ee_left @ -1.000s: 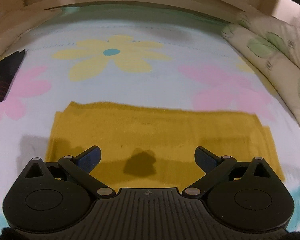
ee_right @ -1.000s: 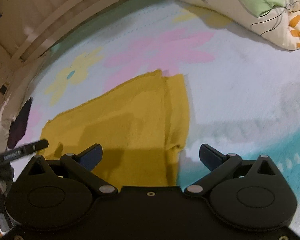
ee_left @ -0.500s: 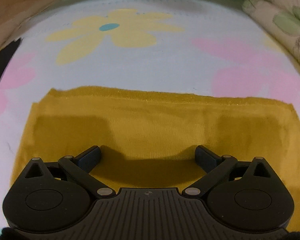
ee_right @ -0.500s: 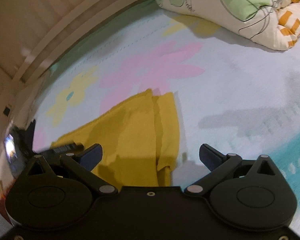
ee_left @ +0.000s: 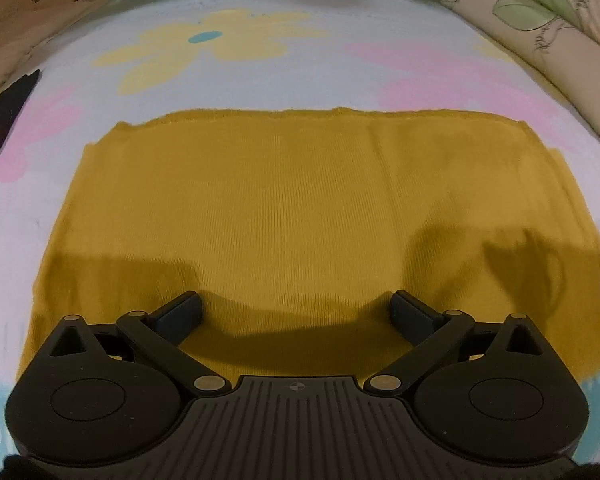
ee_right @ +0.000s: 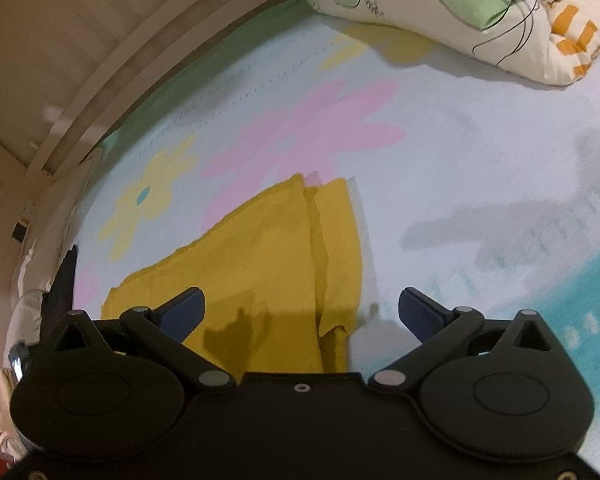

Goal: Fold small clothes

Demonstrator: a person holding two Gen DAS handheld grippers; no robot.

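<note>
A mustard-yellow garment (ee_left: 300,216) lies flat on the flowered bed sheet, folded into a wide rectangle. My left gripper (ee_left: 296,314) is open and empty, low over the garment's near edge, fingers apart on either side of its middle. In the right wrist view the same garment (ee_right: 260,264) shows its right end, with a folded-in layer along that side. My right gripper (ee_right: 300,312) is open and empty above the garment's right near corner.
The sheet (ee_left: 300,76) has yellow and pink flower prints. A rolled floral quilt (ee_right: 460,12) lies at the far right; it also shows in the left wrist view (ee_left: 540,28). A dark cloth (ee_left: 4,116) lies at the left edge. A wooden headboard (ee_right: 100,40) runs behind the bed.
My left gripper has moved forward and down over the garment, which now fills more of its view. My right gripper has shifted slightly; the left gripper no longer shows in its view.
</note>
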